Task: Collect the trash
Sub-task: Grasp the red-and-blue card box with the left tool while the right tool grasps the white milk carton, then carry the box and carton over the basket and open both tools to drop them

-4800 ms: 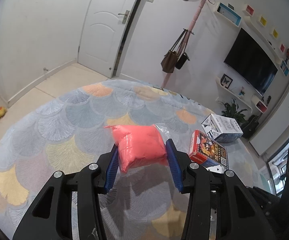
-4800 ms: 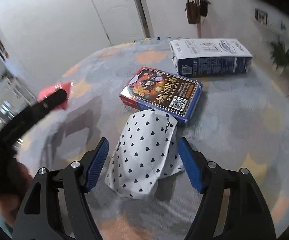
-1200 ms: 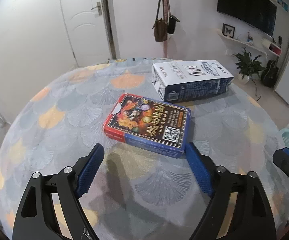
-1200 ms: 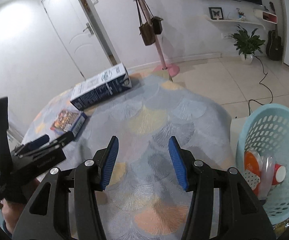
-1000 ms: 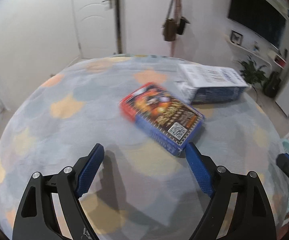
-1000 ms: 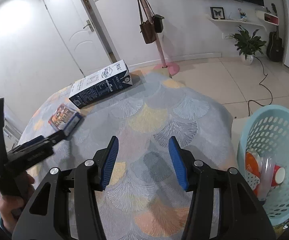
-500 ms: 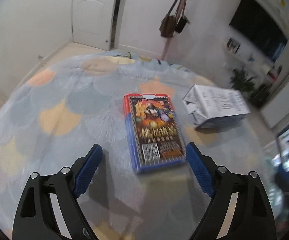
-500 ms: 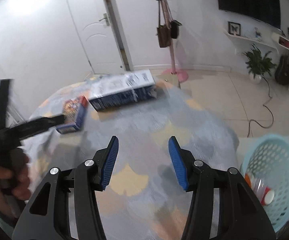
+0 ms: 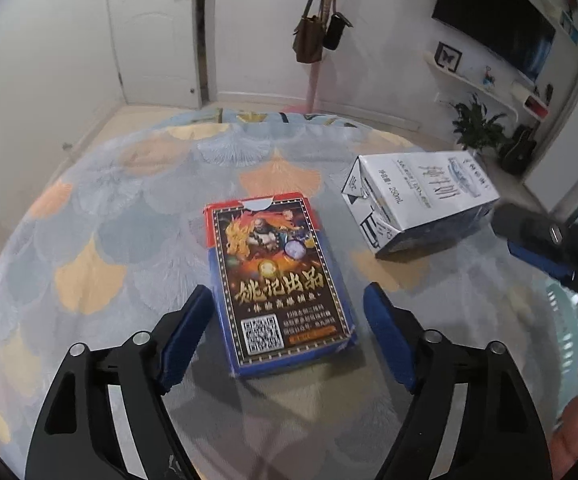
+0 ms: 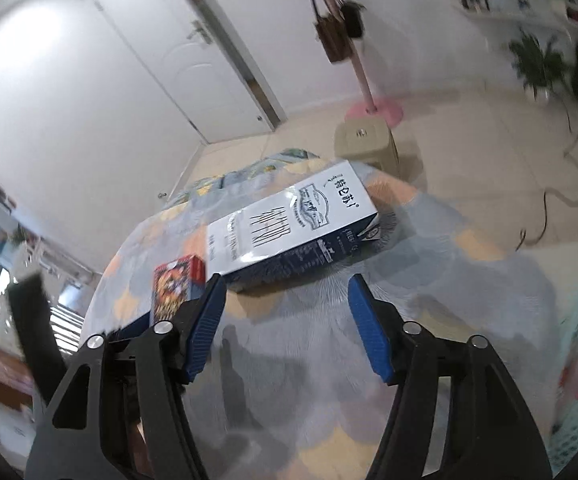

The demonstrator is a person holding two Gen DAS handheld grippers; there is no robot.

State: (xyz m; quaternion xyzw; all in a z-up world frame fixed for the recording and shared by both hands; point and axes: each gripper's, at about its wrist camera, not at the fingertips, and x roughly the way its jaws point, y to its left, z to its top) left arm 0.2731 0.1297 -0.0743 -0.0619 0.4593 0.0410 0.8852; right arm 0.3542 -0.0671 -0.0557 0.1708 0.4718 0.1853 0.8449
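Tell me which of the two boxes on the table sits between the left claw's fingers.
The red-and-blue card box; its near end lies between the open left claw, while the white milk carton lies farther off.

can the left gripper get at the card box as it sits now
Probably yes. The left gripper is open and its jaws, which have just been closing, already straddle the near end of the card box, lying flat on the table. Nothing lies between; the milk carton sits apart to the right.
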